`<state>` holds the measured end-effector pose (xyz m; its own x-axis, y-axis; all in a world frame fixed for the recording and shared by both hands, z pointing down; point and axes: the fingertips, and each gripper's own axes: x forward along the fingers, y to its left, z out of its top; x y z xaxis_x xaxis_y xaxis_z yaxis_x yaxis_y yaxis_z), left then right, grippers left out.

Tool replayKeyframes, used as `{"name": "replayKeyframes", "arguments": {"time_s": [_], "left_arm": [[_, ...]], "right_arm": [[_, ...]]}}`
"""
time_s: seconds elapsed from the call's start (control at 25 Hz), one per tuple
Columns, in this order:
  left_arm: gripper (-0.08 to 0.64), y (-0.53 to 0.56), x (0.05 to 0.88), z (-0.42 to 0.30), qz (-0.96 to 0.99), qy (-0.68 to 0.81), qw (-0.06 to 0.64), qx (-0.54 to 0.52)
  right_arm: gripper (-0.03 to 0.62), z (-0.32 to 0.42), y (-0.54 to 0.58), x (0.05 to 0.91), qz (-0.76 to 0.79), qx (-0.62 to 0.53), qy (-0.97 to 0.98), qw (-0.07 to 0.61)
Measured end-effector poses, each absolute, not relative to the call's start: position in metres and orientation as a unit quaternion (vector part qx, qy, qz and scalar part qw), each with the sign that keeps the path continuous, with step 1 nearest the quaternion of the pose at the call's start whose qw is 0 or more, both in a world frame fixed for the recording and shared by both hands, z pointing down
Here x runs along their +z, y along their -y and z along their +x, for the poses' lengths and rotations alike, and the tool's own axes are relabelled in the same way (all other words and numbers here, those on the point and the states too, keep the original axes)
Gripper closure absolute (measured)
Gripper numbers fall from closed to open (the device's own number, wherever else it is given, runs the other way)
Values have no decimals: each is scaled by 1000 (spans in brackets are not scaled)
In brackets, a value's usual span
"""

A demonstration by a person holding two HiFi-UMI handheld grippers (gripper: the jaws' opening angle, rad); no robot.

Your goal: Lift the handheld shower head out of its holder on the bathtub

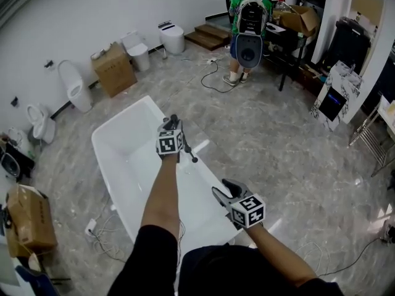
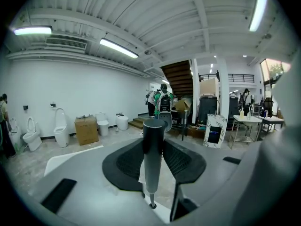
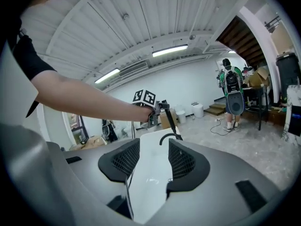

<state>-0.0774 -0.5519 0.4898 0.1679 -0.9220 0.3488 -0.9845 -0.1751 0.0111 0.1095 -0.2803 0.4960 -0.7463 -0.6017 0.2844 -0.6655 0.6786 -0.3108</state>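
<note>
The white bathtub (image 1: 108, 134) lies slantwise on the floor below me. My left gripper (image 1: 172, 125) hangs above the tub's right rim, shut on the dark grey handheld shower head (image 1: 190, 153), which slants down to the right, clear of the tub. In the left gripper view the shower head (image 2: 153, 154) stands upright as a grey cylinder, clamped between the pads (image 2: 129, 161). My right gripper (image 1: 223, 189) floats over the tub's near end, open and empty. Its own view looks along the tub (image 3: 150, 178) to a black curved spout (image 3: 168, 135), the shower head (image 3: 170, 119) and the left gripper (image 3: 157, 108).
A person with a backpack (image 1: 248, 23) stands at the far side by a black table. Toilets (image 1: 74, 88) and a cardboard box (image 1: 115, 69) line the wall. Cables (image 1: 102, 236) and another box (image 1: 28, 221) lie left of the tub. A wire rack (image 1: 370, 134) stands at the right.
</note>
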Motion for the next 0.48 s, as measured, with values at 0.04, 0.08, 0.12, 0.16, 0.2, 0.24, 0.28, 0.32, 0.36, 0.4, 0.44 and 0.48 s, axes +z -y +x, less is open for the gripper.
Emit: {"name": "replayKeyframes", "arguments": {"time_s": [0.04, 0.08, 0.12, 0.16, 0.2, 0.24, 0.28, 0.32, 0.36, 0.4, 0.44, 0.48], "left_arm": [[439, 552, 486, -78, 756, 631, 114, 133], [439, 551, 483, -78, 757, 630, 111, 135], [439, 551, 481, -78, 758, 628, 108, 136], [439, 550, 479, -79, 760, 627, 106, 136], [439, 550, 478, -80, 761, 626, 104, 135], [439, 550, 477, -81, 762, 626, 103, 134], [439, 550, 475, -83, 762, 626, 102, 133], [439, 551, 473, -85, 762, 625, 102, 132], [439, 551, 472, -86, 763, 625, 101, 131], [439, 552, 471, -86, 764, 624, 101, 130], [439, 552, 471, -85, 765, 623, 102, 129], [439, 553, 472, -83, 766, 622, 101, 128]], "right_arm": [[422, 106, 284, 490, 347, 197, 914, 74], [451, 103, 286, 485, 346, 194, 915, 70], [471, 100, 289, 480, 345, 189, 917, 67], [489, 97, 291, 475, 344, 182, 919, 67], [522, 94, 293, 471, 343, 174, 920, 68], [554, 91, 295, 466, 343, 166, 922, 69], [565, 89, 298, 461, 344, 160, 923, 67], [576, 86, 300, 455, 344, 156, 924, 64], [580, 84, 303, 451, 344, 155, 924, 61], [581, 82, 305, 447, 344, 155, 924, 58], [581, 82, 306, 445, 345, 154, 924, 57], [582, 84, 308, 444, 347, 153, 924, 57]]}}
